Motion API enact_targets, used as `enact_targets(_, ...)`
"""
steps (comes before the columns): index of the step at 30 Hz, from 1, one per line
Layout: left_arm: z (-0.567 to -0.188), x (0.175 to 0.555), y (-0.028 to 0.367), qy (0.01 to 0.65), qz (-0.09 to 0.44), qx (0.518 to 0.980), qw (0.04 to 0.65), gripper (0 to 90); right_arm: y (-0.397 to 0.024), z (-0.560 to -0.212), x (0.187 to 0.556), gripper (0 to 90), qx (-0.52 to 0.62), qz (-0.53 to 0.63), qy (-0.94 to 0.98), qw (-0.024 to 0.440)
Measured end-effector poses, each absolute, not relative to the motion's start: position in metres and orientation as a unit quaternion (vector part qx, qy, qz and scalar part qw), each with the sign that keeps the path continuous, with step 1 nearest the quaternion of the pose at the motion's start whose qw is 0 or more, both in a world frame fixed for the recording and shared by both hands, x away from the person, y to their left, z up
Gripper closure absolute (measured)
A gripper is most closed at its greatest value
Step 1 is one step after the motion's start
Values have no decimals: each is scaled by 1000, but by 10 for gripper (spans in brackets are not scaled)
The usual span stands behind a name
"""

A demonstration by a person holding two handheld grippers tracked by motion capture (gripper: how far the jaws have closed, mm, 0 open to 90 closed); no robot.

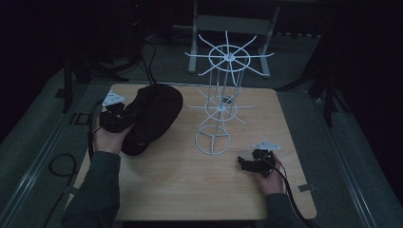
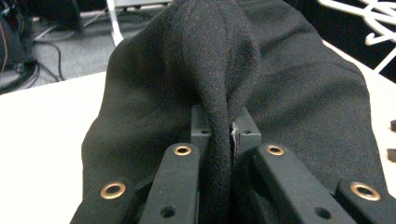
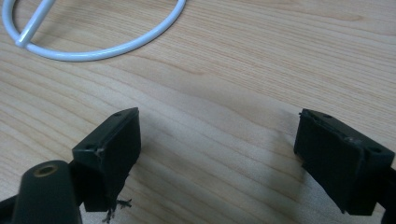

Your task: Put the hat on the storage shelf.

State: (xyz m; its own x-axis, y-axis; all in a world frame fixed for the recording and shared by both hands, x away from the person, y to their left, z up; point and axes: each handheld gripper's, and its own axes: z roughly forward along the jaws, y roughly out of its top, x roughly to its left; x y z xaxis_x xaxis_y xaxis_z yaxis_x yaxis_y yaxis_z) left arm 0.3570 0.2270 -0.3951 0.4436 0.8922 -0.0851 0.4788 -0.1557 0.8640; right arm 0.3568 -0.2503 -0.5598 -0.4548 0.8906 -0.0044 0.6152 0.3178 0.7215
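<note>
- Dim room; light wooden table [image 1: 190,180] with dark floor and cables beyond it.
- Right gripper [image 1: 243,164] near the front right edge, jaws spread wide over bare wood, holding nothing; probably parked in reserve.
- Left gripper [image 1: 124,117] at the left, jaws pinched on a raised fold of the black cloth hat [image 1: 154,114], presumably to lift it.
- White wire rack [image 1: 219,102] stands mid-table just beside the hat, likely its destination.
</note>
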Motion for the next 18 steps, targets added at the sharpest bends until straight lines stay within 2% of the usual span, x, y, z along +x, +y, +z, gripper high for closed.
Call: enact_targets(18,-366,372,234,431,234,725,483,839,-250,-560,357,144,481,334,784,206)
